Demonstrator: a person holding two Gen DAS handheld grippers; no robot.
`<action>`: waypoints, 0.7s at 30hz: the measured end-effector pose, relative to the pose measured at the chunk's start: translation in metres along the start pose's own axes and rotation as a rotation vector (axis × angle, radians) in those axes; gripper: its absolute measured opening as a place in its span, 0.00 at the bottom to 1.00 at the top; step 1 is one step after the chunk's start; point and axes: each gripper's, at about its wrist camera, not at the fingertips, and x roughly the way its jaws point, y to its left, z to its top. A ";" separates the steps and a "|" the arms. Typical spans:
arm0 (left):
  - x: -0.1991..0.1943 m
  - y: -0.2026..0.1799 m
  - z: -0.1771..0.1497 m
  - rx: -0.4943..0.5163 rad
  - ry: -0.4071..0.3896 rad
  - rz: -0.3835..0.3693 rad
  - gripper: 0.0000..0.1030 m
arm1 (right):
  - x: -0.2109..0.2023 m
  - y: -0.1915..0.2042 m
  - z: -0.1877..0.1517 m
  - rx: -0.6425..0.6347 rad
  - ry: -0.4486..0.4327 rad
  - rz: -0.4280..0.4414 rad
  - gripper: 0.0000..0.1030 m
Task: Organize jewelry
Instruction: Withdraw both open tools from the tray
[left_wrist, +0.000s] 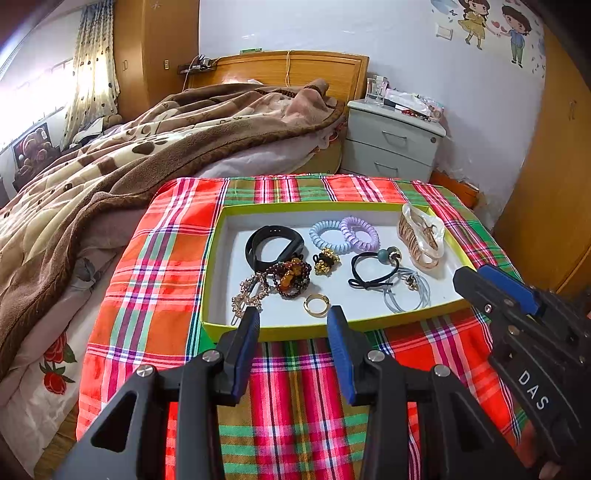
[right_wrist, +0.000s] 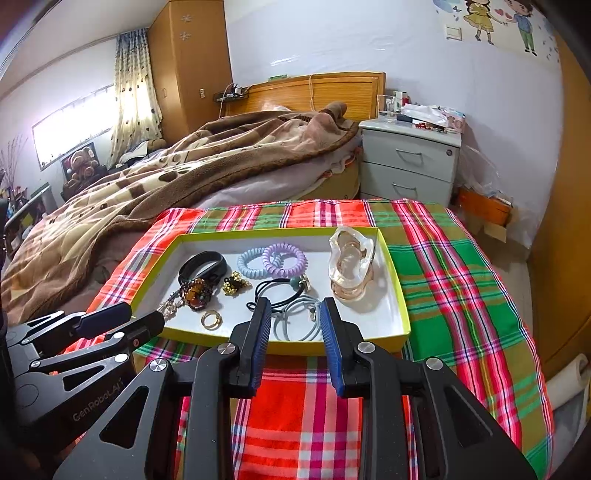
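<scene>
Your left gripper (left_wrist: 291, 317) sits at the tray's (left_wrist: 216, 236) near edge with its fingers spread and nothing between them. Your right gripper (right_wrist: 293, 314) is the same deal, fingers apart and empty, lined up over the near rim by the grey ties (right_wrist: 295, 317).

All the jewelry is inside the yellow-rimmed tray on the plaid surface (left_wrist: 147, 258): black band (left_wrist: 273, 243), blue coil (left_wrist: 325, 236) and purple coil (left_wrist: 360, 232) touching each other, gold ring (left_wrist: 316, 305), bead bracelet (left_wrist: 293, 277), black tie (left_wrist: 373, 271) and the clear claw clip (left_wrist: 421, 236) at the right end.

The left view catches the gold hair clip (left_wrist: 247, 295) hanging over the tray's front-left corner (in the right view your left gripper (right_wrist: 142, 319) mostly covers that spot). The right view shows the orange box (right_wrist: 484, 210) past the nightstand (right_wrist: 410, 166) much better.
</scene>
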 end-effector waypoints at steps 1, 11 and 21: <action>0.000 0.001 0.000 -0.004 0.001 0.003 0.38 | -0.001 0.001 0.000 -0.003 -0.001 -0.001 0.28; -0.001 -0.001 -0.001 -0.001 0.005 0.010 0.38 | -0.003 0.001 -0.002 0.001 -0.001 -0.003 0.28; 0.000 0.000 -0.001 -0.002 0.009 0.013 0.38 | -0.002 -0.001 -0.004 0.009 0.006 -0.007 0.28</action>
